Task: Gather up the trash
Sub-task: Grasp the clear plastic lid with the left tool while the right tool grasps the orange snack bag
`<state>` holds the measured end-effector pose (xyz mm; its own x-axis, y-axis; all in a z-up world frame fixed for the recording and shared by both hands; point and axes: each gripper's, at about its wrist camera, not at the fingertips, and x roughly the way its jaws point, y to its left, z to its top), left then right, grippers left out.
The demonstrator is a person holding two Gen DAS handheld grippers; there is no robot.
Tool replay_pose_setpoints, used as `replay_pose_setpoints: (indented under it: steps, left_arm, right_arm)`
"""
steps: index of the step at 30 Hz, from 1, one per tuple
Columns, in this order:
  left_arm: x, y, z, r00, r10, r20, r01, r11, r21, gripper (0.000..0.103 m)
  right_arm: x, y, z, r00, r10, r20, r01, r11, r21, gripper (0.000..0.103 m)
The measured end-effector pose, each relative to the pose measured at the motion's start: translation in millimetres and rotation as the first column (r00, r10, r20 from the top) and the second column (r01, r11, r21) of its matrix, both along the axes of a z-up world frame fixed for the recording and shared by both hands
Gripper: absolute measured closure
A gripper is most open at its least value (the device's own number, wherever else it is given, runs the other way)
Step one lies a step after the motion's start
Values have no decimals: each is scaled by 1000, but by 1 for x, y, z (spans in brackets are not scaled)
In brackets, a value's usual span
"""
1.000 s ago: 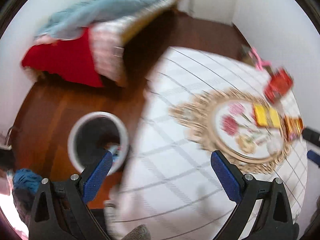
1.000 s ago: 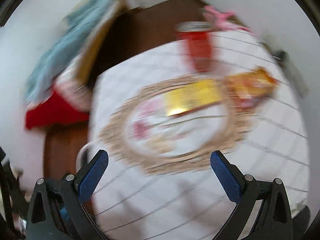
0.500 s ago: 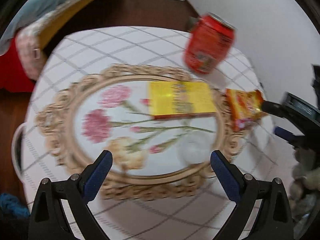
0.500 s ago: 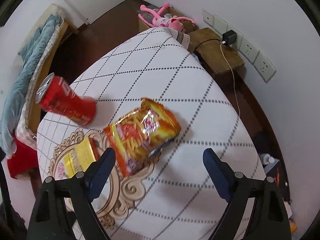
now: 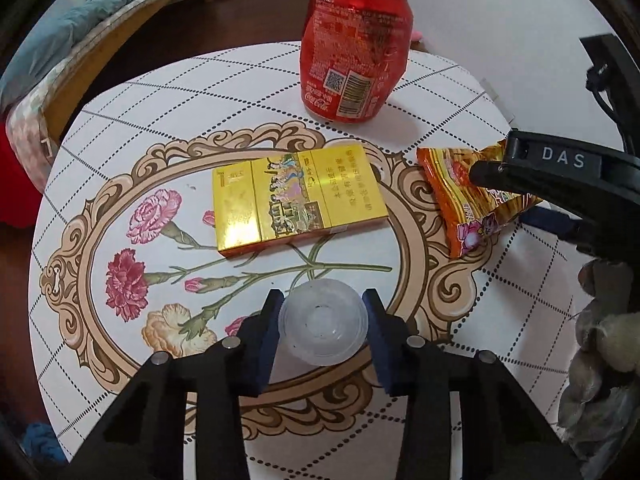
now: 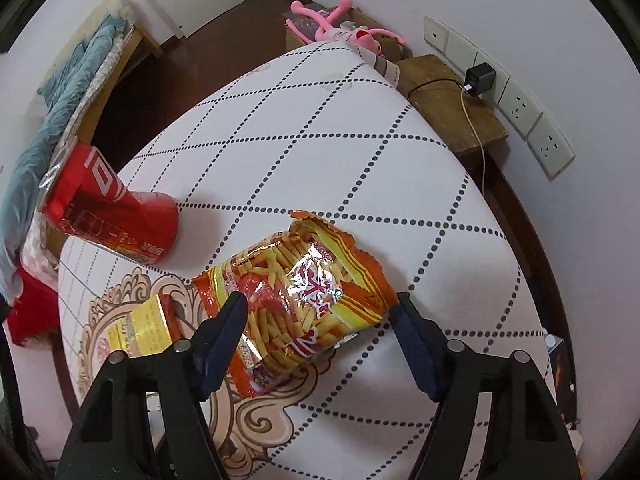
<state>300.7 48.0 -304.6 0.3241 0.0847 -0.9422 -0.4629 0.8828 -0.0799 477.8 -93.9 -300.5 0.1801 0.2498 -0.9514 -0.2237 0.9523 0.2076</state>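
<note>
On the round table [image 5: 168,92] stand a red cola can [image 5: 354,48], a yellow cigarette box [image 5: 296,196], an orange snack bag [image 5: 468,204] and a clear plastic cup [image 5: 323,326]. My left gripper [image 5: 322,338] has closed in around the cup, its blue pads touching both sides. My right gripper [image 6: 318,328] is partly open and straddles the snack bag [image 6: 296,296], with the pads at the bag's edges. The can [image 6: 108,204] and the box [image 6: 138,328] lie to its left. The right gripper also shows at the right of the left wrist view [image 5: 532,196].
A bed with a blue blanket [image 5: 80,24] stands beyond the table. A pink plush toy [image 6: 340,28], a wooden stand [image 6: 452,112] and wall sockets with a charger [image 6: 480,78] are at the far right. The table edge drops off close on the right.
Both grippers have moved down and forward. The left has closed from wide open onto the cup. The right has narrowed around the snack bag.
</note>
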Motion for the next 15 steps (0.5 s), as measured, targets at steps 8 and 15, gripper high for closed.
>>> replay_pose_setpoints:
  steps: [8, 15]
  left_arm:
    - [-1, -2, 8, 1000, -19, 5, 18, 996, 84, 67]
    - [-23, 3, 35, 999, -16, 37, 10, 988, 155, 67]
  right_arm:
    - [-14, 10, 4, 989, 115, 91, -104, 988, -111, 84]
    - [-41, 1, 30, 974, 169, 153, -160, 984, -73, 84]
